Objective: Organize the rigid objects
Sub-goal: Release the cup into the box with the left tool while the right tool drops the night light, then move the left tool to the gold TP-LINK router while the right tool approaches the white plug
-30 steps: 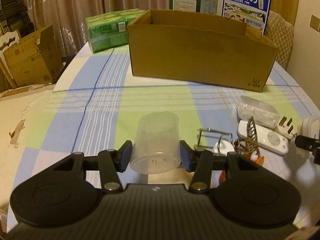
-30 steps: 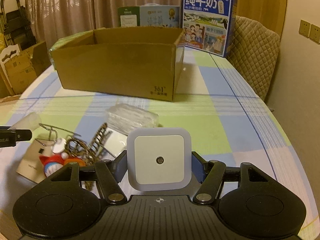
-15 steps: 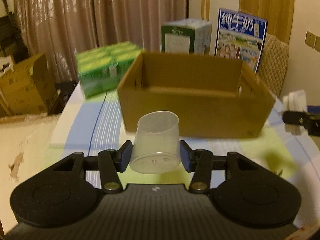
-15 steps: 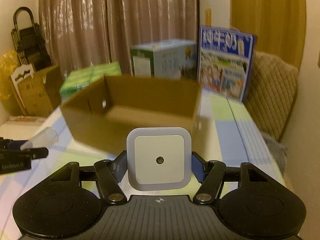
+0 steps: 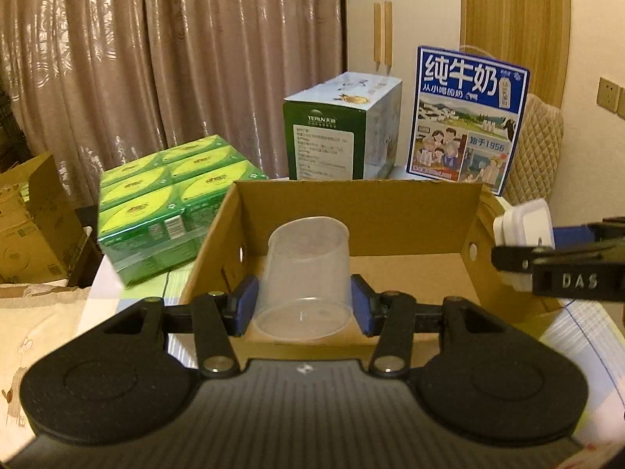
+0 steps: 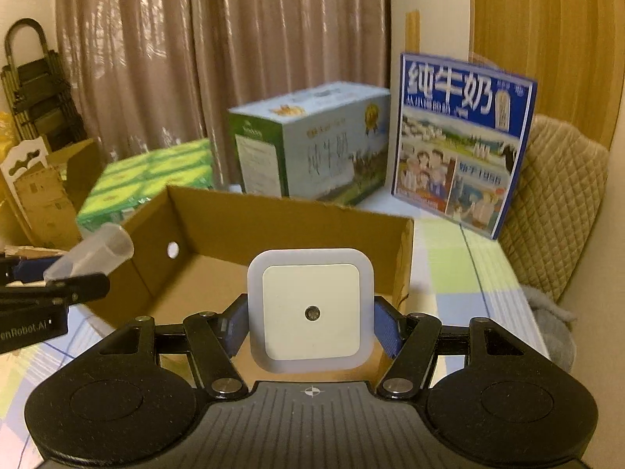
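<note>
My left gripper (image 5: 302, 305) is shut on a clear plastic cup (image 5: 304, 273), held on its side over the near edge of the open cardboard box (image 5: 394, 205). My right gripper (image 6: 310, 326) is shut on a white square night light (image 6: 310, 308), held above the box (image 6: 273, 222) near its right end. The night light also shows at the right of the left wrist view (image 5: 523, 226), and the cup at the left of the right wrist view (image 6: 93, 252). The inside of the box looks bare where it shows.
Behind the box stand a green pack of tissue boxes (image 5: 172, 203), a green and white milk carton case (image 5: 340, 133) and a blue milk carton case (image 5: 468, 117). A padded chair (image 6: 554, 195) is at the right. More cardboard boxes (image 5: 27, 219) stand at the left.
Both grippers have risen from the table and moved forward to the box, each still holding its object. The loose items on the table have dropped out of view.
</note>
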The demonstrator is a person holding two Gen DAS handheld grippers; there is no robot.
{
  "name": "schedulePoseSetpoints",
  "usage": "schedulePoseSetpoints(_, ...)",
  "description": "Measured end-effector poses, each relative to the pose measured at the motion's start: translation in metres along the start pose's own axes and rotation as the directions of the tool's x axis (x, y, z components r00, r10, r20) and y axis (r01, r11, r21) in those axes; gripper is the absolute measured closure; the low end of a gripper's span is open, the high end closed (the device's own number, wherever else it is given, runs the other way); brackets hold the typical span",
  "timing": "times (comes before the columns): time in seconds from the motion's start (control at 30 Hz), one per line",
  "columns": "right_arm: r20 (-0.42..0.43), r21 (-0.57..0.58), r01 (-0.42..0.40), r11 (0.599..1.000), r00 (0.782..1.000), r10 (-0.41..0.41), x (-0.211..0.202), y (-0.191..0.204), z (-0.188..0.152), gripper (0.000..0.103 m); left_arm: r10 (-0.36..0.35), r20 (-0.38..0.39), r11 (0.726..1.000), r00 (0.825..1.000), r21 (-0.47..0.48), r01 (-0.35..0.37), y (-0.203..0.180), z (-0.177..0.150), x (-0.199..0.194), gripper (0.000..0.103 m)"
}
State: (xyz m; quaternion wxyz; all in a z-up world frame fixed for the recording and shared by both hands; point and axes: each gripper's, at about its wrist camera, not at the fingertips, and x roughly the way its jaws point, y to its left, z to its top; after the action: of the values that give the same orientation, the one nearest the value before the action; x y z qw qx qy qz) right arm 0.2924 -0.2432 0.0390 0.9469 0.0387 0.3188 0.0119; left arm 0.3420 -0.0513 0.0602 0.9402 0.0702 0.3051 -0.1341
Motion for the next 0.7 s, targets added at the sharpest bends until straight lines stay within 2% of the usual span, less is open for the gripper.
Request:
schedulePoseSetpoints(0.3,-0.039,0.005,-0.002,1.000,0.999,0.002,0.027,-0.009,-0.009,0.041,-0.033,-0.039,0.999,0.999,0.016,0.034,-0.011,-0.001,0.039,0.057)
schedulePoseSetpoints(0.37,-0.045,0.007,-0.013,1.000,0.999,0.014,0.030,-0.010,-0.008,0.041,-0.036,-0.050,0.999,0.998,0.014,0.037,-0.014,-0.003,0.044,0.044)
schedulePoseSetpoints(0.4,-0.041,0.011,-0.020,1.000,0.999,0.020,0.030,-0.011,-0.008,0.041,-0.030,-0.050,0.999,0.998,0.011,0.031,-0.014,-0.004,0.045,0.030)
schedulePoseSetpoints(0.57,-0.026,0.041,-0.029,0.999,0.999,0.030,0.025,-0.016,-0.008,0.032,-0.028,-0.036,1.000,0.999,0.009,0.028,-0.012,-0.007,0.036,0.028)
schedulePoseSetpoints(0.7,-0.003,0.042,-0.029,0.999,1.000,0.029,0.009,-0.015,-0.007,0.032,-0.013,-0.014,1.000,1.000,-0.006,0.013,-0.005,-0.008,0.017,0.028)
